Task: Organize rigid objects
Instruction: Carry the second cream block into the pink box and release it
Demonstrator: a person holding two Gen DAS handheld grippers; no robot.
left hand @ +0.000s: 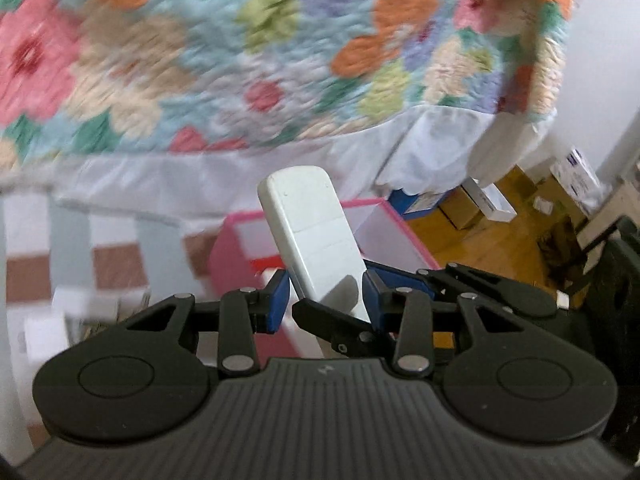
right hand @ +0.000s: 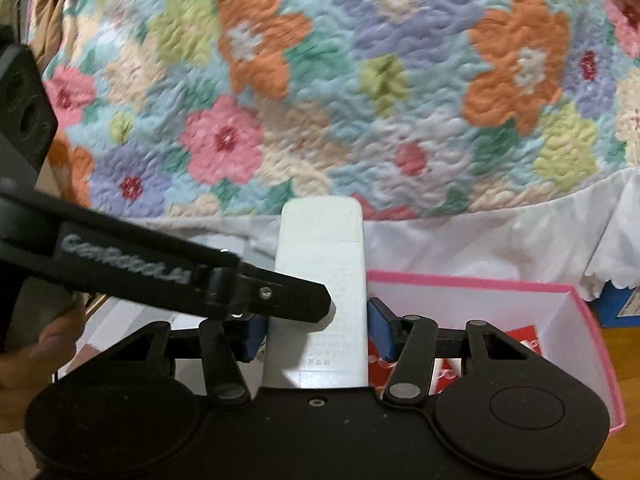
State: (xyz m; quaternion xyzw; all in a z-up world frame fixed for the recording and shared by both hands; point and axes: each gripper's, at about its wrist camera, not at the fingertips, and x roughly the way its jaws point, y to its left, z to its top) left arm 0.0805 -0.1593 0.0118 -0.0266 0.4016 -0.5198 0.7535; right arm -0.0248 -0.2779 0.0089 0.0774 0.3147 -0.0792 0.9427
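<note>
A white remote control (left hand: 316, 240) stands between the blue pads of my left gripper (left hand: 326, 300); the right pad touches it and a small gap shows at the left pad. The same remote (right hand: 324, 280) sits between the pads of my right gripper (right hand: 316, 324), which is shut on it. The other gripper's black finger (right hand: 280, 296) crosses in front of the remote. A pink box with a white inside (left hand: 384, 232) lies below the remote, also in the right wrist view (right hand: 520, 292). Red items (right hand: 524, 340) lie in it.
A flowered quilt (left hand: 240, 60) on a bed with a white skirt (left hand: 420, 152) fills the background. Cardboard and white boxes (left hand: 492, 200) stand on the wooden floor at the right. A hand (right hand: 40, 344) shows at the left edge.
</note>
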